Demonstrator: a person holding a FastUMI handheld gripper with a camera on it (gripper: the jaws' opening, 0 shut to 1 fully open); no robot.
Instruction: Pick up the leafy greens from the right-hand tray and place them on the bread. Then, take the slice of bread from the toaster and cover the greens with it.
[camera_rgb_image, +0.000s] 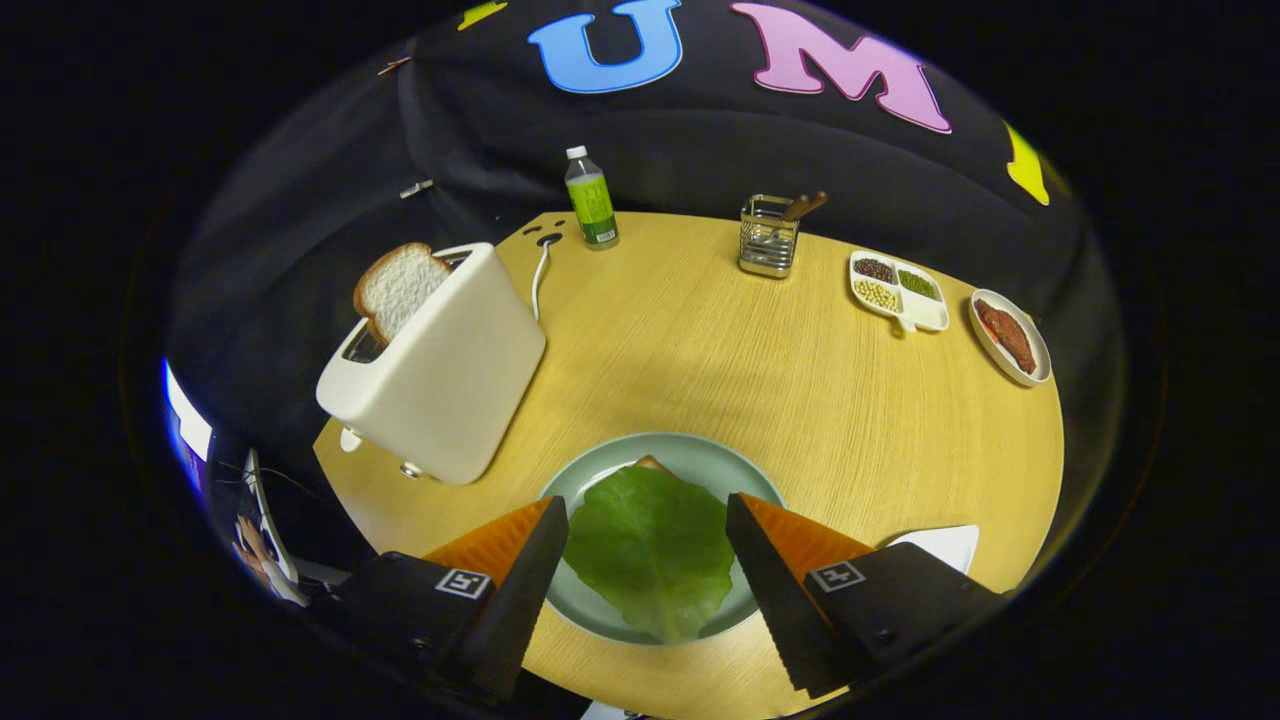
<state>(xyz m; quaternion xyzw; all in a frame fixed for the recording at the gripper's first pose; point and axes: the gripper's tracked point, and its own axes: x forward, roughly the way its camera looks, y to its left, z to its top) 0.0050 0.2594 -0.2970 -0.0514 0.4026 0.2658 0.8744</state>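
A green lettuce leaf (650, 550) lies on a slice of bread (650, 463) whose crust just peeks out at the leaf's far edge, both on a pale green plate (690, 455). My gripper (647, 510) hovers above the plate, open, with the leaf showing in the wide gap between the fingers and nothing held. Beyond the left finger stands a cream toaster (440, 370), tilted in the view, with a white bread slice (397, 288) sticking up out of its slot.
A white tray (945, 545) peeks out past the right finger. At the far side of the round wooden table (800, 400) stand a green bottle (591, 200), a wire utensil holder (768, 238), a divided dish of beans (898, 290) and a meat dish (1010, 337).
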